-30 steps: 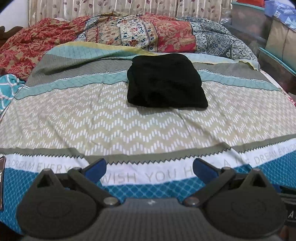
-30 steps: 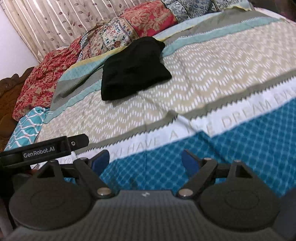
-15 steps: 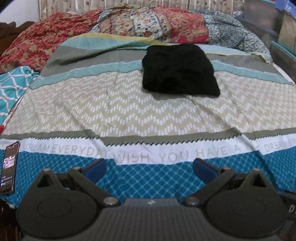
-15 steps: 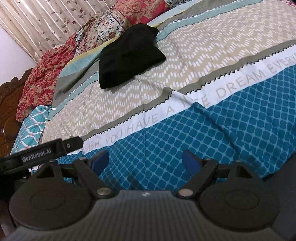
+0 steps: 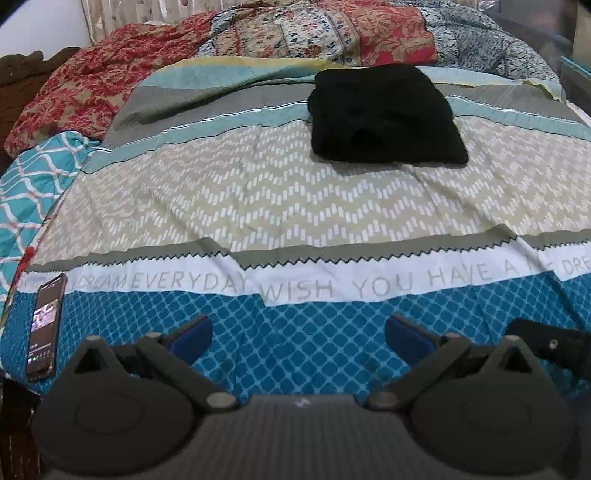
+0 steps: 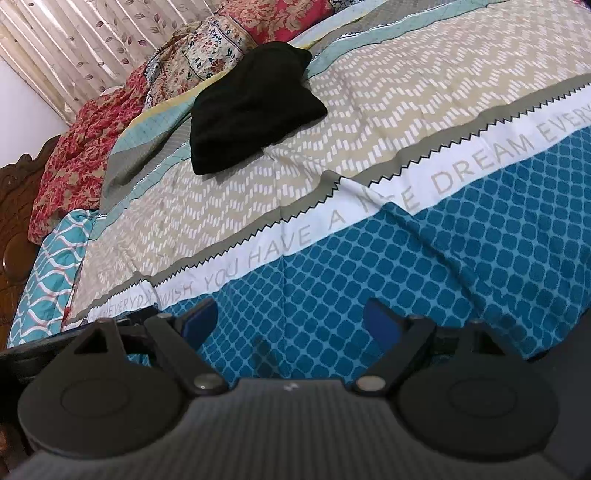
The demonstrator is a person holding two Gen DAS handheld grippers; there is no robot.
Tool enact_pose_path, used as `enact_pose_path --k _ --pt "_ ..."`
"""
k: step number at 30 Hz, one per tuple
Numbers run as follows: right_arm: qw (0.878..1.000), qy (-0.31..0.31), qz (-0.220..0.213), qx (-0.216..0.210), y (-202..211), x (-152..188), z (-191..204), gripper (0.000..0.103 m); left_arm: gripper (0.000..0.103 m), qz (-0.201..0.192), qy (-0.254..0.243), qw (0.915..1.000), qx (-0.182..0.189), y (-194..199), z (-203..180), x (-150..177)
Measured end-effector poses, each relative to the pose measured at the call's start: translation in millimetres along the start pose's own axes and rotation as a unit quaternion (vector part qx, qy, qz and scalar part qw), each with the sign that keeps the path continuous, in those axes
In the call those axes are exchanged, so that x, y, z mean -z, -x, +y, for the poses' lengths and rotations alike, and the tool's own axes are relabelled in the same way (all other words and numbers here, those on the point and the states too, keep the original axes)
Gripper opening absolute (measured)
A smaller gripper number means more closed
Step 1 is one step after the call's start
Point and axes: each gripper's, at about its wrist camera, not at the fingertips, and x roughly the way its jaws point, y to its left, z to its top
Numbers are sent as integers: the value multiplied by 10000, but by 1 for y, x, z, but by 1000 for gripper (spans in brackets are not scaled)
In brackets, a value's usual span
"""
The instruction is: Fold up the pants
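A: Where are the pants?
B: Folded, upper centre, on the bed
A: Hand-held grippers?
B: Left and right both spread apart, holding nothing, low in frame

bed covered by patterned sheet: teal lattice band at near edge, white text band, beige chevron, grey/aqua stripes toward far edge
black folded pants lie flat mid-bed toward far edge
phone face up at near-left corner
floral quilts bunched along far edge
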Motion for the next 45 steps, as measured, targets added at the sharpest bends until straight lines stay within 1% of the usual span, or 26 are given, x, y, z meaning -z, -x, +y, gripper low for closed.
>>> enact_pose_path --k 2,4,7,12,17,23,26,28,33,37,45 --pt "10000 -19 20 4 -1 1 0 88 103 -64 -52 9998 -156 0 1 -1" --pt "10000 -47 31 17 -2 1 0 88 103 -229 -108 9992 -322 3 1 -1" --pt "10000 -30 42 15 -1 -1 -2 88 103 -392 -107 9983 -420 7 3 -2" --pt "10000 7 21 15 0 -1 -3 88 103 -427 -138 9975 -540 6 7 -2" --pt "10000 20 15 8 0 -1 -3 88 103 -223 -87 9986 -472 1 12 2" --pt "10000 29 43 6 -1 0 -1 88 103 355 128 9991 -192 -9 14 8" --pt "10000 35 19 16 0 1 0 88 103 530 221 9983 -40 -11 12 11" --pt "10000 27 24 19 0 1 0 88 103 572 217 9981 -3 -11 11 13" --pt "10000 -3 41 29 -1 1 -1 88 103 529 86 9986 -16 -10 8 13" --pt "10000 -13 67 27 -2 2 -2 88 103 507 -11 9987 -100 -13 10 13" --pt "9999 -31 100 16 -3 2 -5 88 103 617 -82 9980 -99 -19 12 16"
